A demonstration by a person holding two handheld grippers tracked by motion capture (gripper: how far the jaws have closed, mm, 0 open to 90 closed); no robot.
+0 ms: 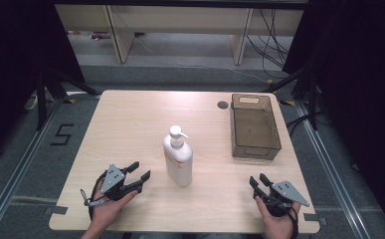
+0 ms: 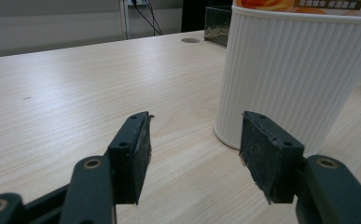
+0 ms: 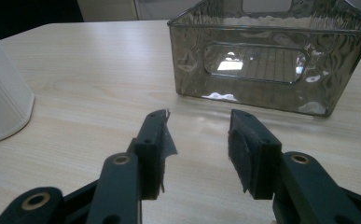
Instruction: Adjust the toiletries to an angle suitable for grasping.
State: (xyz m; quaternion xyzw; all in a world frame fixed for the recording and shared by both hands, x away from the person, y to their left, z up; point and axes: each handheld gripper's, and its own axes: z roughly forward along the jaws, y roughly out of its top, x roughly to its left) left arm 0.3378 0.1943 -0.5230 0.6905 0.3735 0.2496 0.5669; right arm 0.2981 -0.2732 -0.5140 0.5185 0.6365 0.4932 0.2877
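black grippers [image 1: 139,172]; grey three-cornered plates; brass rivets.

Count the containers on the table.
2. A white pump bottle stands upright near the table's middle; a smoky clear bin sits toward the far right corner, apart from it. Nothing seems hidden.

Your left gripper [image 1: 139,172] and right gripper [image 1: 257,181] rest near, jaws parted; pump bottle [image 1: 178,158] upright between; basket [image 1: 254,127] far right.

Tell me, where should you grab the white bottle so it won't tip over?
Probably around the bottle's ribbed body, low to mid height, coming from the left with the left gripper, which is open beside it. It stands upright, and the pump top looks too thin and wobbly to hold.
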